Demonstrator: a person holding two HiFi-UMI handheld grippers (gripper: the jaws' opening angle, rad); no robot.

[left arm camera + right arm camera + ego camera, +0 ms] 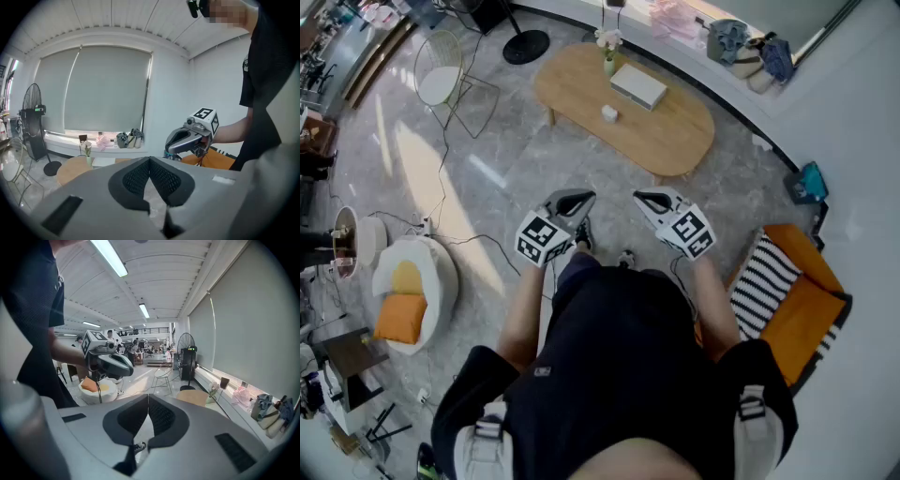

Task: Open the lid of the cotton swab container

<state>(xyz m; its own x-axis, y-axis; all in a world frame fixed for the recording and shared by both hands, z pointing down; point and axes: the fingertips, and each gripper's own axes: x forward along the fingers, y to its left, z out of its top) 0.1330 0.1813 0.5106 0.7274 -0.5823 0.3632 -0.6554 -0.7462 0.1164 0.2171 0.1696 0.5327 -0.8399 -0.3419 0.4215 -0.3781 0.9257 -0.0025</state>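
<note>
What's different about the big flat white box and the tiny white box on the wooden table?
The big flat white box is long and low, while the tiny white box looks like a little cube. The big flat white box lies right beside the small flower vase. The tiny white box stands by itself, closer to the table's near edge. Both are white, and both rest on the oval wooden table.

Head view. On the oval wooden table, the small white object is too small to identify. Left of the table, the floor fan's base shows, its pole cut by the top edge. Behind the table, the soft items are indistinct.
</note>
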